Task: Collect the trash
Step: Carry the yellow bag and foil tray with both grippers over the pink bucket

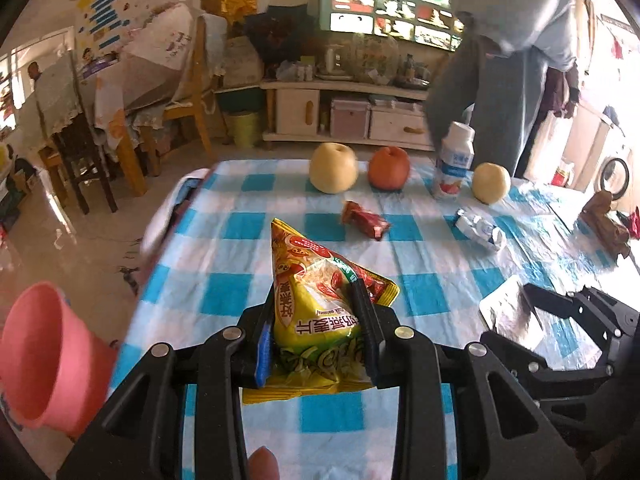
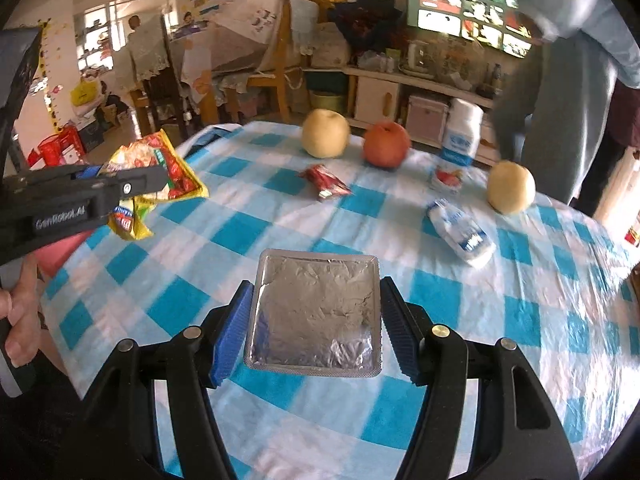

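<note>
My left gripper (image 1: 316, 308) is shut on a yellow snack bag (image 1: 308, 256), which it holds upright just above the checked table (image 1: 432, 280). From the right wrist view the same bag (image 2: 160, 156) hangs in the left gripper (image 2: 156, 178) over the table's left edge. My right gripper (image 2: 316, 292) is shut on a square foil-topped tray (image 2: 316, 312), with a blue pad pressing on each side of it. On the cloth farther off lie a red wrapper (image 1: 366, 220) and a crumpled white-and-blue wrapper (image 1: 480, 230).
A pink bin (image 1: 44, 360) stands off the table's left edge, below my left gripper. Along the far edge are a pear (image 1: 334, 168), a red apple (image 1: 389, 168), a yogurt bottle (image 1: 454, 160) and a second pear (image 1: 491, 182). A person (image 1: 512, 60) leans over that edge.
</note>
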Demonstrator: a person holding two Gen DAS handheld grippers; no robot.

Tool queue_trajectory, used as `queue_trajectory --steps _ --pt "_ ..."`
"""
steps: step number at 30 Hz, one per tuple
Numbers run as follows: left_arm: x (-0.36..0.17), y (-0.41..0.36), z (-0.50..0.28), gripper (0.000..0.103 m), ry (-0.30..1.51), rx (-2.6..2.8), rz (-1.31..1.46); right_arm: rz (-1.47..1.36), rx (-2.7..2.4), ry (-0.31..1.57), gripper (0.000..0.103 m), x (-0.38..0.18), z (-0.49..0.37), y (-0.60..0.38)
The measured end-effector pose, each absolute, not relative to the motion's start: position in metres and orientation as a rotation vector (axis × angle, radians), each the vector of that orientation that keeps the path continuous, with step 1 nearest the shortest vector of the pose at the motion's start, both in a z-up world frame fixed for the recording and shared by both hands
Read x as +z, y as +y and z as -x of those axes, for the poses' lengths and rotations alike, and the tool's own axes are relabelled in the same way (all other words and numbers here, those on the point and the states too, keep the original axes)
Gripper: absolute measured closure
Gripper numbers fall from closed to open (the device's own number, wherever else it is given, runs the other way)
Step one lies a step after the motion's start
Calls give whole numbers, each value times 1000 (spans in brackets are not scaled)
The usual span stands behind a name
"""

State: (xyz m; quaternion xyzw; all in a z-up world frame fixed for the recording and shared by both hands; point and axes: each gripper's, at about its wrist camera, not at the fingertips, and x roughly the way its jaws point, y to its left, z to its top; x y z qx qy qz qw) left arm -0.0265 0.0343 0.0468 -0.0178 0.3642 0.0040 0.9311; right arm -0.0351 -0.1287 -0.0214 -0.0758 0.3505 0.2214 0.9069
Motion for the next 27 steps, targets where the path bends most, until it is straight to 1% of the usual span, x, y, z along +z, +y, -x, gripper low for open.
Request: queue_trajectory --steps 3,16,27 --pt "52 55 40 67 743 45 45 181 502 705 39 -10 38 -104" --pt "84 204 108 67 698 302 85 239 754 628 39 39 56 53" --pt "76 312 138 67 695 463 165 321 926 596 39 54 64 193"
